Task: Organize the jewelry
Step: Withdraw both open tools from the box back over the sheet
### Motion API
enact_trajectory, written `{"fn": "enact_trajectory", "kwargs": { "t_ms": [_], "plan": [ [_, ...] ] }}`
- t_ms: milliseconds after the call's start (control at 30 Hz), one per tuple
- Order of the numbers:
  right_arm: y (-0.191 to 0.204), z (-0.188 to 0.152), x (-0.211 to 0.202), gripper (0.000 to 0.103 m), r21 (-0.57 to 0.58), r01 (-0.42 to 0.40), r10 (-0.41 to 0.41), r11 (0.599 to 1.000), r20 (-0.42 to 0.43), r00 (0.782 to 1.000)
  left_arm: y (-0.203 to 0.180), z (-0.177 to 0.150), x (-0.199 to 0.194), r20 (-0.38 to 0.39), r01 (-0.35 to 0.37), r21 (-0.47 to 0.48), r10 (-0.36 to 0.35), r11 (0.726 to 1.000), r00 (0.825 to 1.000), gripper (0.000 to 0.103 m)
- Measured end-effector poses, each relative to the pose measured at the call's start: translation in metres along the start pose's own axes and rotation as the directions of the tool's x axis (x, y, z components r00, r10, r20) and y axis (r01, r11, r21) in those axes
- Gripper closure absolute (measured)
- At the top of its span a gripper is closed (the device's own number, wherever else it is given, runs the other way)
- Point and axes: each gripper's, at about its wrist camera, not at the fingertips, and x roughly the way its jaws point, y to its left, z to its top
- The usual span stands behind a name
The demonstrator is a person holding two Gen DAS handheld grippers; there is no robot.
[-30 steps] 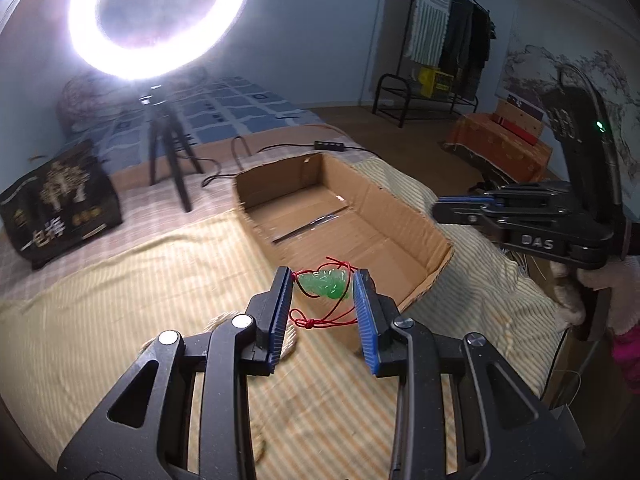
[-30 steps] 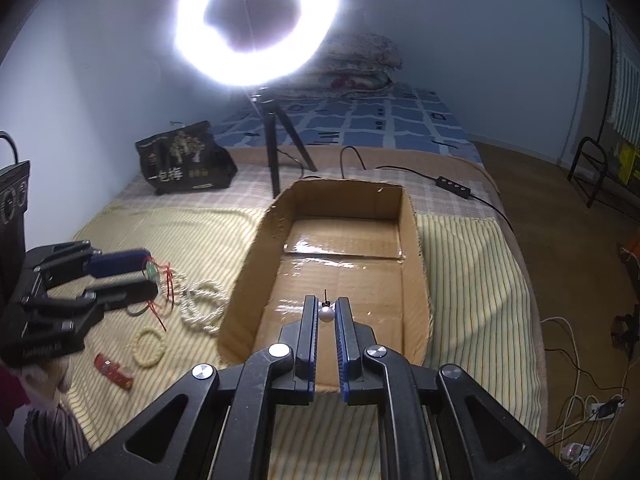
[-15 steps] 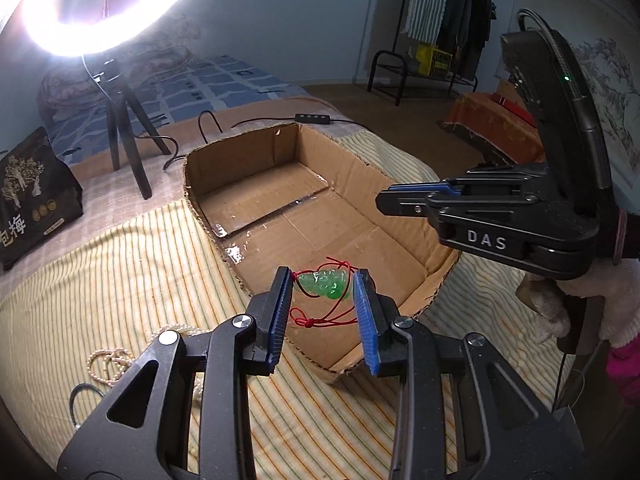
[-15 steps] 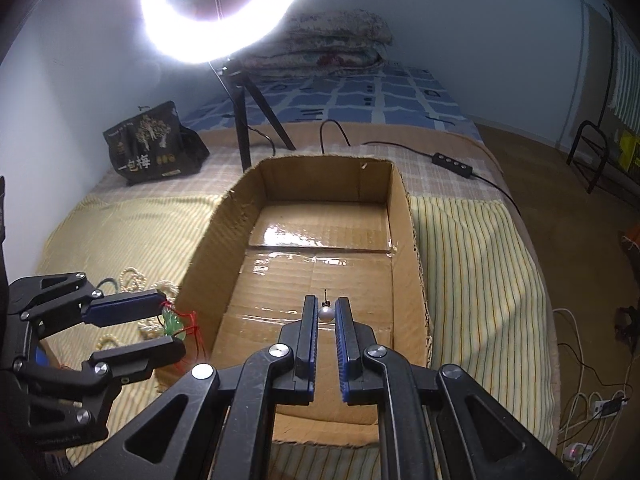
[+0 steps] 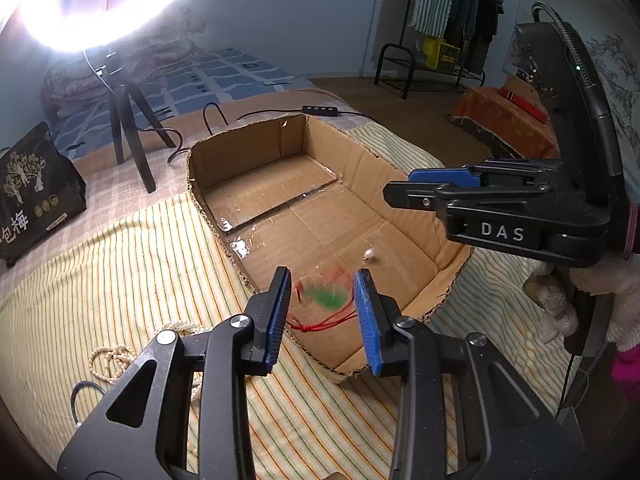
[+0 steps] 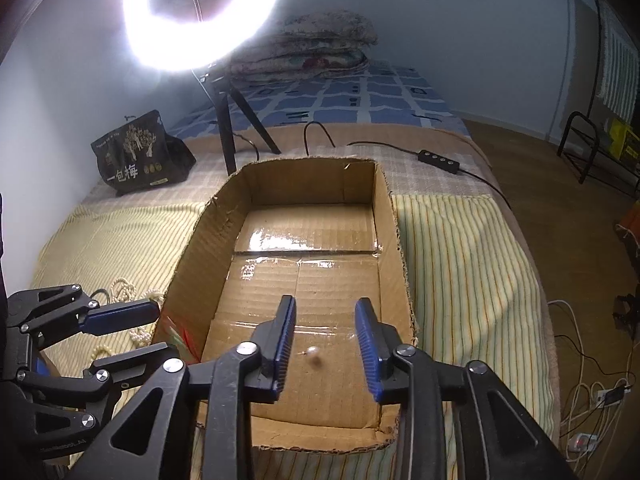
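**Jewelry let go over the cardboard box**

Pendant [image 5: 326, 295] of green stone on a red cord [image 5: 320, 325] showed as a blur between the blue pads of the left claw [image 5: 322, 310], touching neither pad, over the near corner of the open cardboard box [image 5: 248, 152]. The left claw's jaws had just been opening and stood well apart, gripping nothing. In the right wrist view only a sliver of the green and red showed at the box's near left wall, behind the left claw [image 6: 136, 334].

A small pearl earring [image 6: 314, 353], a white bead with a thin pin, sat in the gap of the right claw [image 6: 326, 344], clear of both pads, against the box floor near its front wall; whether it had landed could not be told. The right claw's jaws had likewise just been opening and held nothing. From the left wrist view the same bead [image 5: 370, 255] appeared near the box's right wall, below the right claw [image 5: 404, 188], which a person's hand in a white knit glove [image 5: 560, 296] carried.

The box lay on a yellow striped cover [image 6: 460, 272] spread over the bed. Left of the box, on the cover, lay strands of pearl beads [image 5: 108, 360]. Farther back stood a ring light [image 6: 200, 12] on a tripod [image 6: 228, 132], a dark printed bag [image 6: 140, 152] and a cable with an inline switch [image 6: 438, 157].
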Motion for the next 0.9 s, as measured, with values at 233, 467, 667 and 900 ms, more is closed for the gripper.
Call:
{"fn": "enact_trajectory", "kwargs": {
  "t_ms": [233,467,667,900],
  "plan": [
    [0.002,0.001,-0.023,0.037,0.012,0.032,-0.033,0.999,0.044,0.998,0.002,0.000,-0.021,0.035,-0.007,0.001,0.007,1.000,0.999,0.043],
    [0.008,0.001,-0.054,0.017,0.042,0.067,-0.071,0.997,0.099,0.993,0.013,-0.002,-0.057,0.073,-0.048,-0.006,0.048,0.999,0.996,0.043],
    [0.017,-0.002,-0.080,0.011,0.062,0.081,-0.090,0.995,0.155,0.984,0.031,-0.011,-0.094,0.109,-0.090,-0.015,0.091,0.996,0.990,0.043],
    [0.038,-0.009,-0.106,0.007,0.017,0.089,-0.090,0.996,0.198,0.976,0.068,-0.034,-0.144,0.134,-0.152,-0.062,0.159,0.986,0.978,0.043]
  ]
}}
